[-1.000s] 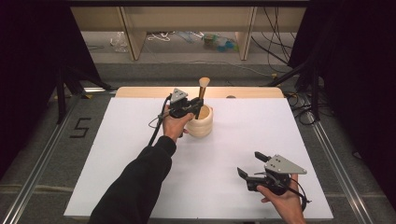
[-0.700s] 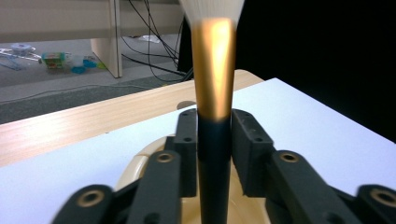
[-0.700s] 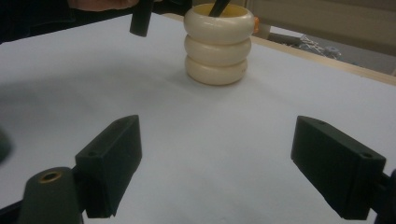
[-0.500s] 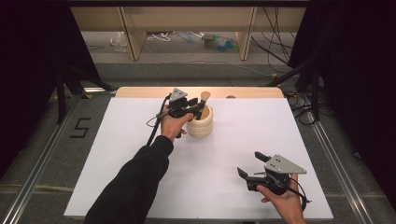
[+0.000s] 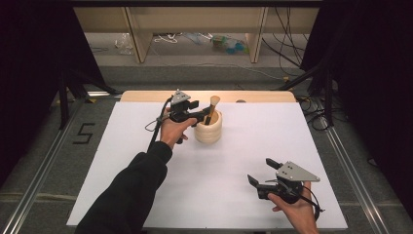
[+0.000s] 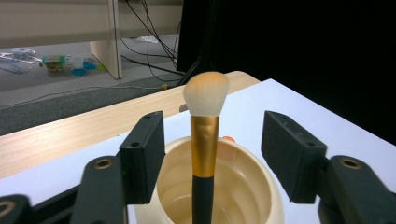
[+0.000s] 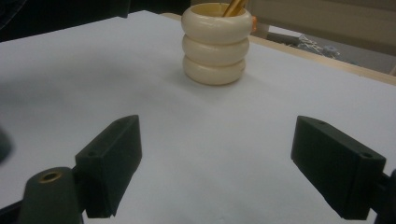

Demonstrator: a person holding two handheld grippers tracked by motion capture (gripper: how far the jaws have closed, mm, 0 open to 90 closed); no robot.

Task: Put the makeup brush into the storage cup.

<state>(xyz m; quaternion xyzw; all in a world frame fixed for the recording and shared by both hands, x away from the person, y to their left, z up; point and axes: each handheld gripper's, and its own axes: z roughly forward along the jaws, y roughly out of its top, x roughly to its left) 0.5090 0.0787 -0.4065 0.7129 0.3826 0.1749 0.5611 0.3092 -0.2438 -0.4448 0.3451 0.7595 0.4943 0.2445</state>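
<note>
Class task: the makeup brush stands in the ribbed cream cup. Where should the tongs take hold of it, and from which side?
Probably the gold ferrule of the makeup brush, approached level from the person's side: it stands upright, clear above the cup rim, firmer than the bristles.

A white sheet (image 5: 214, 165) is laid over the wooden table (image 5: 146, 96). A black numeral 5 (image 5: 83, 133) is marked on the floor left of the table. Beyond the table, cables (image 5: 287, 36) and small clutter (image 5: 224, 43) are scattered.

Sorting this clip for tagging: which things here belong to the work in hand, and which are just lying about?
In use:
- makeup brush, standing in the holder
- cream ribbed holder
- left hand-held gripper, jaws just opened off the brush

Lying about:
- right hand-held gripper, idle and open
- floor clutter
- cables
</note>
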